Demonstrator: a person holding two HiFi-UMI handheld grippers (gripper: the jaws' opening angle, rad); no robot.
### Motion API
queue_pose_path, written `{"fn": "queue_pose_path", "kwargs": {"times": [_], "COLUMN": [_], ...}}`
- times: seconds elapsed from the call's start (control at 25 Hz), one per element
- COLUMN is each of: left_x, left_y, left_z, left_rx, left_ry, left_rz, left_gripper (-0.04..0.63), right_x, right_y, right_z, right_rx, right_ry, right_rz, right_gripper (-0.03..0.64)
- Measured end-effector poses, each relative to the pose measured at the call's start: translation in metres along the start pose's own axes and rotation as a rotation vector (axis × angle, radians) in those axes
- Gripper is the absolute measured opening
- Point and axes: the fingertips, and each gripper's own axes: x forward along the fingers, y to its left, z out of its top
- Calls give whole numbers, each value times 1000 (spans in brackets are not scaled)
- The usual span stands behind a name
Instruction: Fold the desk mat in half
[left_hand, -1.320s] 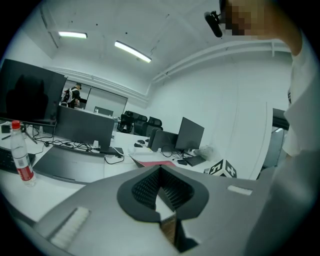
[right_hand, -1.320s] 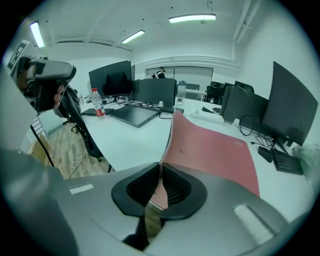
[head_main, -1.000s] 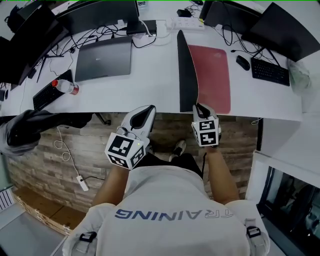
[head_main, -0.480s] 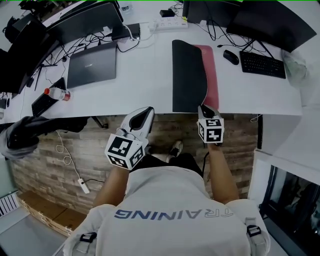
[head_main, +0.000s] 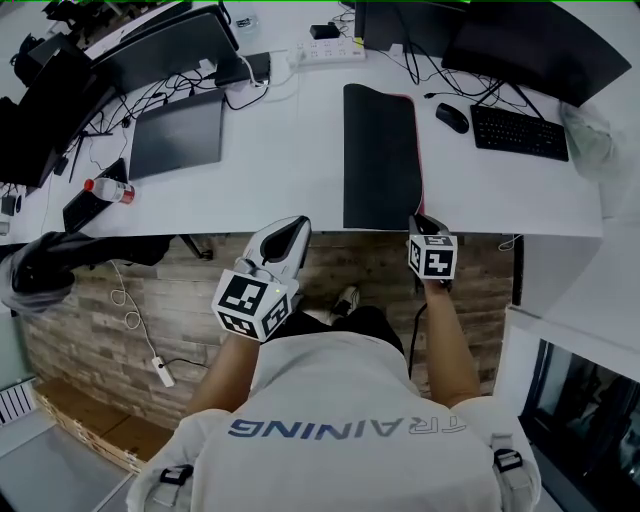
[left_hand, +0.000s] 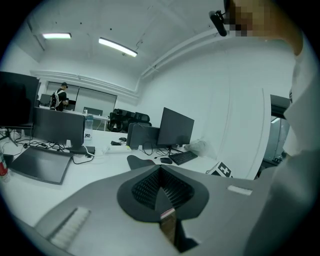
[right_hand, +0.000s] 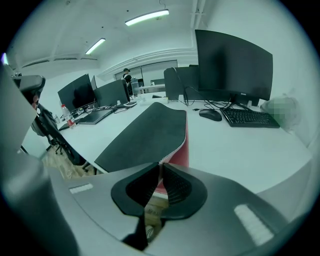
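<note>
mat (head_main: 378, 155): on the desk (head_main: 290, 170), doubled over, black side up, red strip along its right edge | right gripper (head_main: 417, 221): pinching the top layer's near corner | left gripper (head_main: 295, 228): closed, empty, off the desk | step: laying the fold down | next: probably square edges, release

The white desk (head_main: 300, 190) stands above a brown plank-pattern floor (head_main: 110, 330). Walls (left_hand: 215, 85) are white. Two ceiling light strips (left_hand: 117, 47) are lit. A black office chair (head_main: 45, 265) stands at the left.
</note>
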Motion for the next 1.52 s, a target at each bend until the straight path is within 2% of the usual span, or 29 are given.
{"fn": "queue_pose_path", "kwargs": {"times": [0.4,0.52,0.56,0.64,0.76,0.84,1.12,1.52], "left_x": [6,1,0,-3,-8,-12,-35,-86], "left_y": [-10,-4,-2,2,8,13,32,73], "left_z": [1,2,3,6,13,20,58,122], "left_rx": [13,14,15,14,15,20,57,109], "left_ry": [5,4,2,-5,-20,-36,-114,-250], "left_rz": [-16,-14,-15,-19,-28,-35,-48,-9], "left_gripper": [0,0,0,0,0,0,0,0], "right_x": [17,16,11,0,-22,-39,-108,-206], "right_y": [-20,-23,-24,-25,-16,-4,46,132], "right_z": [-12,-10,-6,6,32,55,135,219], "right_rx": [-1,9,15,30,33,19,0,-81], "right_ry": [54,42,19,-31,-112,-180,-417,-678], "right_rz": [-25,-41,-55,-78,-80,-78,-44,41], "right_gripper": [55,95,100,156,156,138,12,12]}}
